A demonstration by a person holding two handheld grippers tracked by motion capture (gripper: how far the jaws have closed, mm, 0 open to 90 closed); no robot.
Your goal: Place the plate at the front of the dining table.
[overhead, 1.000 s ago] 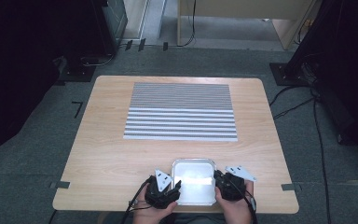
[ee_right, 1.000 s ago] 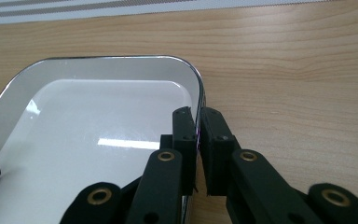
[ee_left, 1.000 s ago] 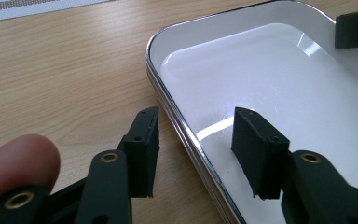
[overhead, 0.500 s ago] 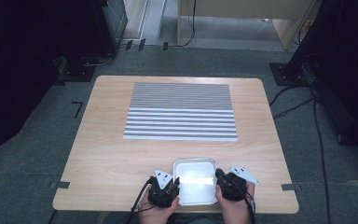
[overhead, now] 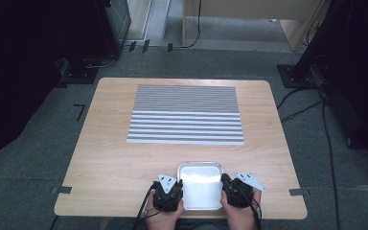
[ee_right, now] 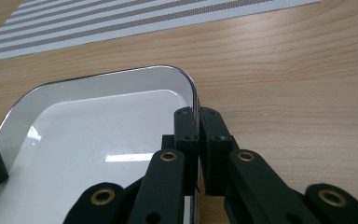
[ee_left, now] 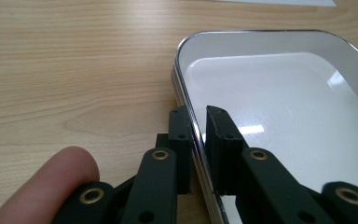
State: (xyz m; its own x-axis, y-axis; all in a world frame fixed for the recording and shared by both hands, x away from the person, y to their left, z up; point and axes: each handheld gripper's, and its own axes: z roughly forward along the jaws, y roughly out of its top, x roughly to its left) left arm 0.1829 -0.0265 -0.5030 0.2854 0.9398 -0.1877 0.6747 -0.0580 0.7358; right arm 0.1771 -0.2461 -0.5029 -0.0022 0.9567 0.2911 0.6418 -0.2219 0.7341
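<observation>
Metal tray [overhead: 200, 203] sits bottom centre of high view, on worktop [overhead: 124, 158]. L gripper [ee_left: 196, 128] jaws just been closing, now narrow, straddling tray's left rim. R gripper [ee_right: 198, 123] jaws clamped tight on right rim.

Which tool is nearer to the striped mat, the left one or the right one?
Neither clearly. The left tool grips the metal tray's left rim, the right tool its right rim, both level at the near edge, short of the striped mat.
</observation>
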